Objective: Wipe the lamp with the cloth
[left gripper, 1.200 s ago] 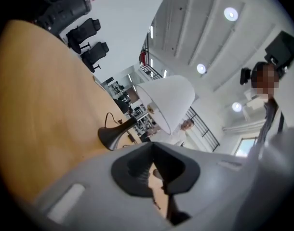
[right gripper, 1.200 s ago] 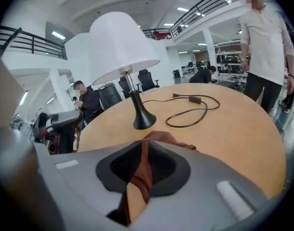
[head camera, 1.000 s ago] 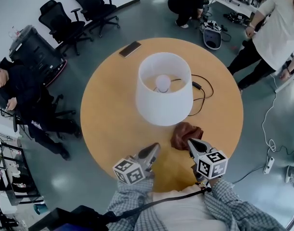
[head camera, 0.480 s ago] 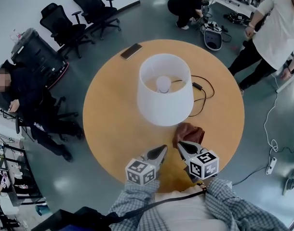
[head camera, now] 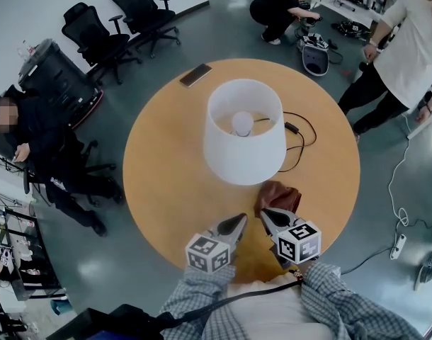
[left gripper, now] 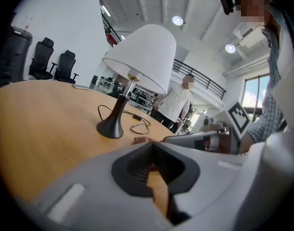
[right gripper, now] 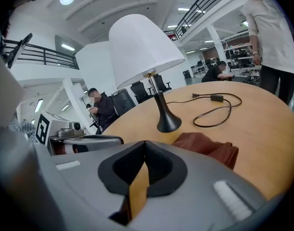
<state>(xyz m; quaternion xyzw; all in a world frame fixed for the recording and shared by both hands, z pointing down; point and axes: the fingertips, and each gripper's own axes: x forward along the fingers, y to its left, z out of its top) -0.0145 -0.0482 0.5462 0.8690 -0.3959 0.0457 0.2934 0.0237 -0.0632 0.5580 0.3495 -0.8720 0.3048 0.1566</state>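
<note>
Both grippers have closed in on each other over the past second. The left gripper (head camera: 239,221) has slid right and the right gripper (head camera: 265,214) left, so their tips now sit close together over the near edge of the round, honey-coloured wooden table (head camera: 166,161).

Near the table's middle stands the white-shaded table lamp (head camera: 244,163), upright. From above, the pale bulb shows inside the open top of its plain, tapered shade. From the gripper views, a brass-coloured fitting sits under the shade on a slim black stem that flares into a round black foot (left gripper: 111,128).

In each gripper's own view the grey jaws are pressed together with nothing caught between the dark pads; only table wood shows behind them.

A crumpled reddish-brown cloth (head camera: 278,195) lies on the table between the lamp's foot and the right gripper. It is just ahead of that gripper's tip and a little to its right, and nothing grips it.

A thin black power cord (head camera: 302,137) loops over the wood to the right of the lamp. A dark flat phone (head camera: 195,74) rests at the far left edge.
</note>
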